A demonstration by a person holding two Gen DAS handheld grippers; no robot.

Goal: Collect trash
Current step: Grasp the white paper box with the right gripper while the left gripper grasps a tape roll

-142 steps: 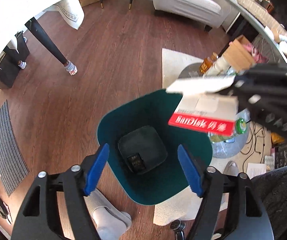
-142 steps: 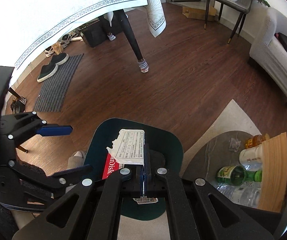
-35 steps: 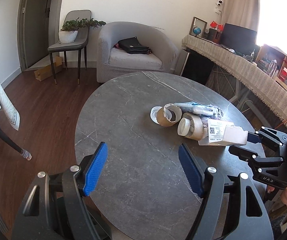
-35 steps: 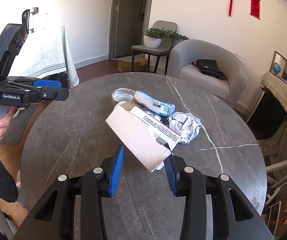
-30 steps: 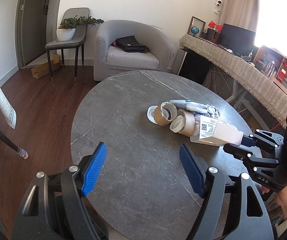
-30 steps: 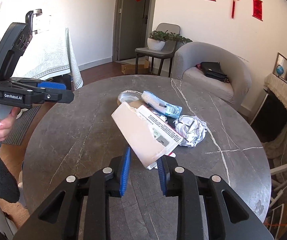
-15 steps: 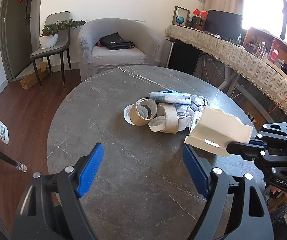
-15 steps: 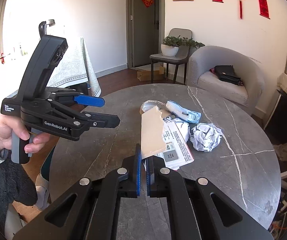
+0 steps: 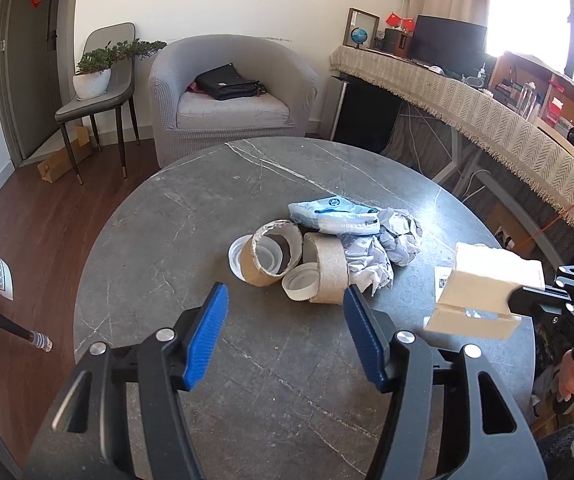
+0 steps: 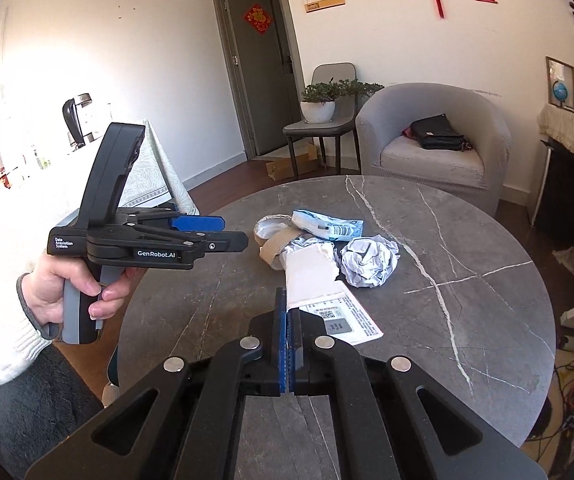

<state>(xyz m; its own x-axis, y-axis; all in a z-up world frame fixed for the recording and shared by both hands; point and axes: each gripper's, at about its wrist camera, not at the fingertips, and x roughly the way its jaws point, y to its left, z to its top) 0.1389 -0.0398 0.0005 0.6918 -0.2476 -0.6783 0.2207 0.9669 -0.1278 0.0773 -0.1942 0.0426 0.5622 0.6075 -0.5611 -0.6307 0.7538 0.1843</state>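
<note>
A trash pile lies on the round grey table (image 9: 191, 240): two cardboard tape cores (image 9: 275, 252), white lids (image 9: 301, 286), a blue-white pouch (image 9: 335, 216) and crumpled paper (image 9: 391, 240). My right gripper (image 10: 287, 308) is shut on a torn beige cardboard piece (image 10: 311, 276), held clear of the table at the right of the left wrist view (image 9: 483, 292). A printed label sheet (image 10: 343, 320) lies flat beneath it. My left gripper (image 9: 285, 312) hovers just short of the tape cores. Its jaws are closing with nothing between them. A hand holds it at the left of the right wrist view (image 10: 231, 234).
A grey armchair (image 9: 231, 92) with a black bag stands behind the table, beside a chair with a potted plant (image 9: 95, 76). A cloth-covered sideboard (image 9: 487, 120) runs along the right. A cloth-draped table (image 10: 147, 172) is at the left over wooden floor.
My right gripper closed on the cardboard piece and raised it off the table, leaving the label sheet behind. My left gripper moved closer to the tape cores and its jaws narrowed.
</note>
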